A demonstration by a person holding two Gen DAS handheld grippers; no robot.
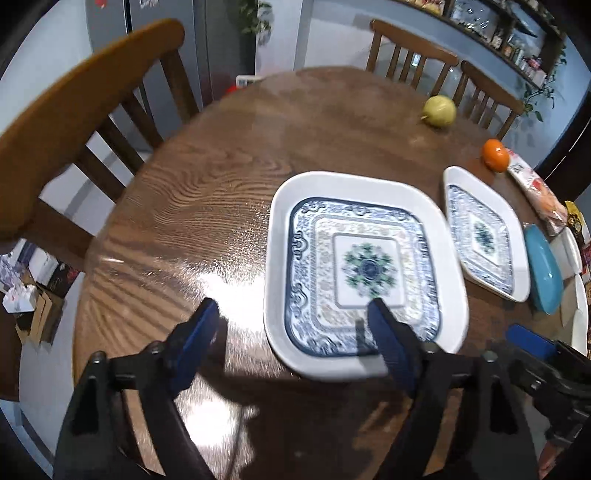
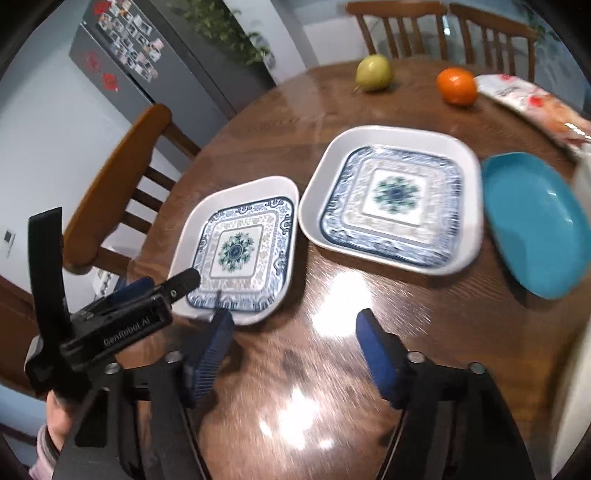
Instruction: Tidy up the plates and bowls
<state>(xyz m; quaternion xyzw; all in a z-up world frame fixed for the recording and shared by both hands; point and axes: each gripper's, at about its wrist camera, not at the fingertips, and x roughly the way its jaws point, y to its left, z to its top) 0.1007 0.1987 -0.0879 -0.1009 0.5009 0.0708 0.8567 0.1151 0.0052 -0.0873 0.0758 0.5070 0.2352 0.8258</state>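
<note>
Two square white plates with blue patterns lie side by side on the round wooden table [image 1: 221,184]. The left plate [image 1: 365,273] [image 2: 240,247] is under my left gripper [image 1: 292,303], which is open: one finger hangs over the plate's pattern, the other over bare table, with the rim between them untouched. The right plate [image 1: 484,232] [image 2: 391,199] lies just beyond my right gripper [image 2: 294,314], which is open above bare wood in front of both plates. A blue plate [image 1: 543,273] [image 2: 535,221] sits to the right of it. A white dish [image 1: 578,314] shows at the right edge.
A green pear [image 2: 373,72], an orange [image 2: 456,86] and a snack packet [image 2: 532,103] lie at the table's far side. Wooden chairs [image 1: 85,110] [image 2: 402,26] stand around the table. A grey fridge [image 2: 147,55] is behind, and boxes [image 1: 33,295] are on the floor.
</note>
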